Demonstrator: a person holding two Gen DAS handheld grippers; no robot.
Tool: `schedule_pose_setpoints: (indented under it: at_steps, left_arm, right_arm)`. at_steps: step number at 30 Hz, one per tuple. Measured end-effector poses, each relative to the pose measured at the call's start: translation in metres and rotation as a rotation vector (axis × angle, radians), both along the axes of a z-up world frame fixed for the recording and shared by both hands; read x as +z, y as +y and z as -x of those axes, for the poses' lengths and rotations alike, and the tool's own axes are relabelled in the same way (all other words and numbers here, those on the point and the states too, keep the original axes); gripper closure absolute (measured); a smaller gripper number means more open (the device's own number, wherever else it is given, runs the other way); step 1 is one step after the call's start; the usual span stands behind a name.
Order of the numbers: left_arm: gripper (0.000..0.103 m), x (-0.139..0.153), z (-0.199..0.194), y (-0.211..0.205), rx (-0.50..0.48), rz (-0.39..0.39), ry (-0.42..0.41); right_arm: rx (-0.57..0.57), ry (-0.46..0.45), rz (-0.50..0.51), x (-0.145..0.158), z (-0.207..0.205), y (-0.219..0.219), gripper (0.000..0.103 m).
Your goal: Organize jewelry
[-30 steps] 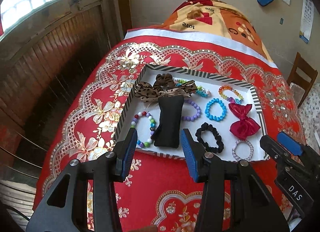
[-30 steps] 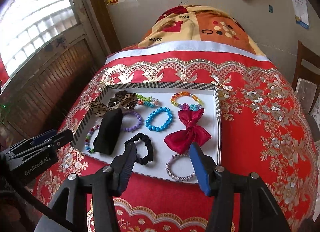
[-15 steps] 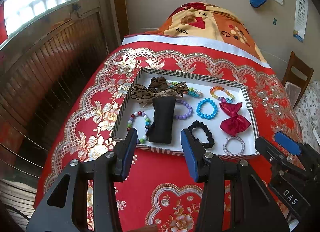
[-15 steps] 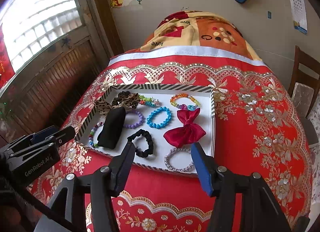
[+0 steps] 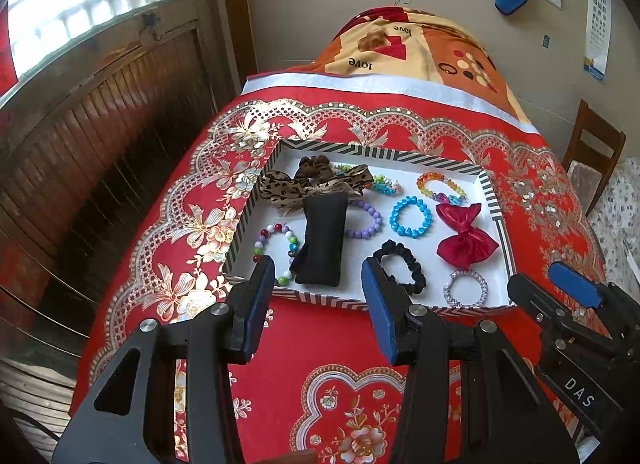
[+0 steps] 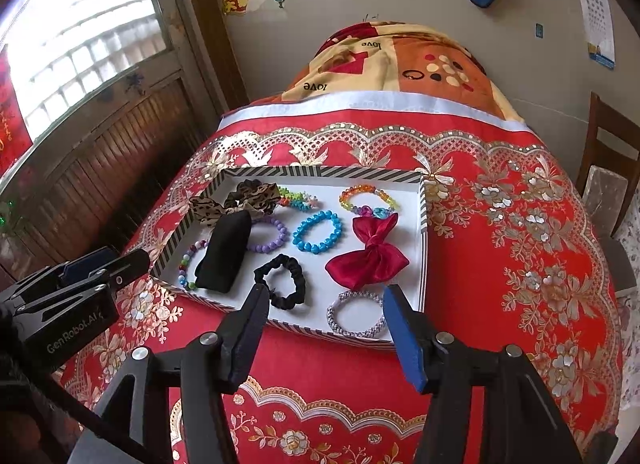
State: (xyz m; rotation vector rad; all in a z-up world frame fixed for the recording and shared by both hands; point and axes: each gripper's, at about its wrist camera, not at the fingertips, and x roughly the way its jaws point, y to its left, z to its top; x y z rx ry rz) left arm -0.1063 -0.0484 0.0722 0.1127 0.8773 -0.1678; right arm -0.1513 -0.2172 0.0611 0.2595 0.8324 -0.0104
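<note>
A white tray with a striped rim (image 5: 384, 155) (image 6: 320, 172) sits on the red patterned cloth. In it lie a black pouch (image 5: 322, 238) (image 6: 224, 252), a leopard bow (image 5: 288, 187), a red bow (image 5: 464, 238) (image 6: 370, 256), a black scrunchie (image 5: 402, 266) (image 6: 284, 282), a blue bead bracelet (image 5: 411, 217) (image 6: 317, 232), a purple bracelet (image 5: 366, 219), a silver bracelet (image 5: 466, 288) (image 6: 356, 314) and other beaded bracelets. My left gripper (image 5: 318, 292) is open and empty above the tray's near edge. My right gripper (image 6: 324, 318) is open and empty above the near right corner.
The cloth-covered table (image 5: 340, 344) drops off at the left toward a wooden panelled wall (image 5: 100, 143). A folded orange blanket (image 5: 412, 47) lies at the far end. A wooden chair (image 5: 592, 151) stands at the right.
Both grippers have drawn back and up from the tray, which now looks smaller and farther. Both stay open and empty. The items in the tray have not moved.
</note>
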Motion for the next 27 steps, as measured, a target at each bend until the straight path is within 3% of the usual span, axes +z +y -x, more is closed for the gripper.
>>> schedule_pose_setpoints:
  at_steps: [27]
  left_arm:
    - [0.058, 0.0006, -0.0018, -0.004, 0.0, 0.0, 0.002]
  right_arm:
    - [0.022, 0.01, 0.002, -0.0024, -0.0094, 0.0012, 0.045]
